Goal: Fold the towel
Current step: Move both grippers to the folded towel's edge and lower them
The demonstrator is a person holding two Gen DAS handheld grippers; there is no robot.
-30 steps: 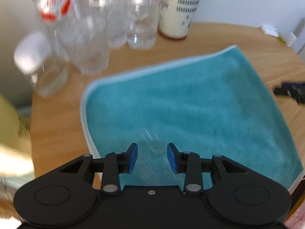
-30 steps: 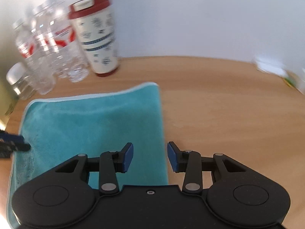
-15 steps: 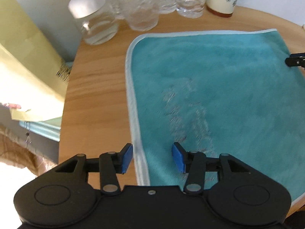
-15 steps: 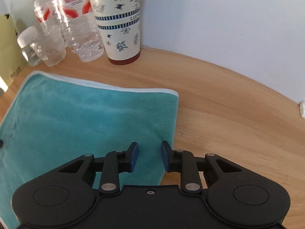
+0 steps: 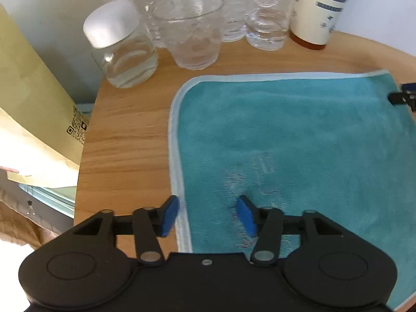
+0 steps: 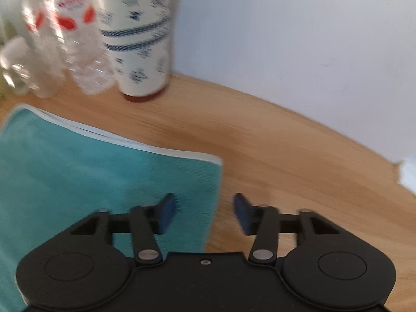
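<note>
A teal towel (image 5: 299,140) with a pale blue hem lies flat on the round wooden table (image 5: 124,135). My left gripper (image 5: 208,214) is open and straddles the towel's left hem near the front corner. In the right wrist view the same towel (image 6: 91,176) fills the lower left, and my right gripper (image 6: 204,213) is open, straddling the towel's right edge. The tip of the right gripper (image 5: 403,96) shows at the far right of the left wrist view, by the towel's far right corner.
At the back stand a glass jar with a white lid (image 5: 122,49), a glass tumbler (image 5: 192,39), plastic bottles (image 5: 265,18) and a patterned paper cup (image 6: 140,41). A yellow paper bag (image 5: 33,119) hangs off the table's left. The wall lies behind.
The left gripper has moved from over the towel's middle to its left hem and opened wider. The right gripper narrowed half a second ago and has opened wide again, nearer the far corner.
</note>
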